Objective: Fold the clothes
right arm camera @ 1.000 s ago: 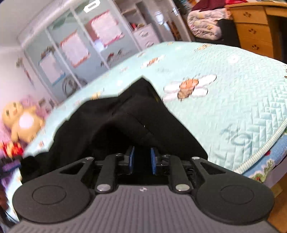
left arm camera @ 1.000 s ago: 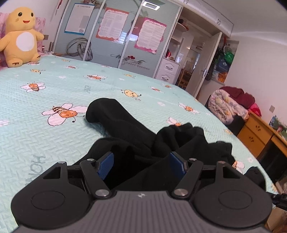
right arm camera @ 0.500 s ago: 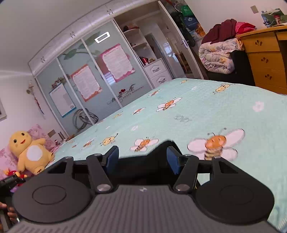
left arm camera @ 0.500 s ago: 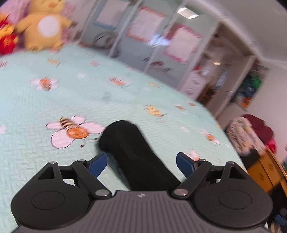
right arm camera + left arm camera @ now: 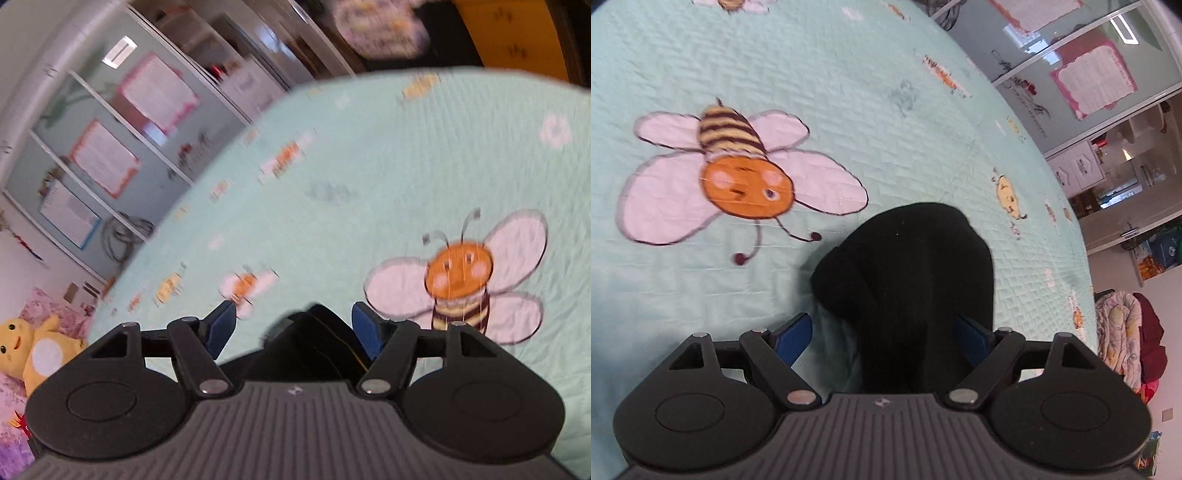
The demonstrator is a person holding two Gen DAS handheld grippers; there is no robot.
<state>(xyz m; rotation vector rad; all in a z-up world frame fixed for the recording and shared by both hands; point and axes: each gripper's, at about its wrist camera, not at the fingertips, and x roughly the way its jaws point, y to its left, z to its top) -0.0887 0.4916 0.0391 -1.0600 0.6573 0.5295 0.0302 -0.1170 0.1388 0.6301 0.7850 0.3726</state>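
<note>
Black garment (image 5: 905,273) lies on bed (image 5: 849,92), rounded end poking forward between blue pads of left claw (image 5: 882,332); likely straddled so end can be pinched for fold. Left claw wide, tilted down toward cover. Right claw (image 5: 293,325) also wide, low over another dark edge, holding nothing.

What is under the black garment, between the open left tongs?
Under the black garment lies the mint bedspread with bee prints; it shows all around the cloth. Directly beneath, the fabric hides everything. The left tongs stand open around the garment.
</note>
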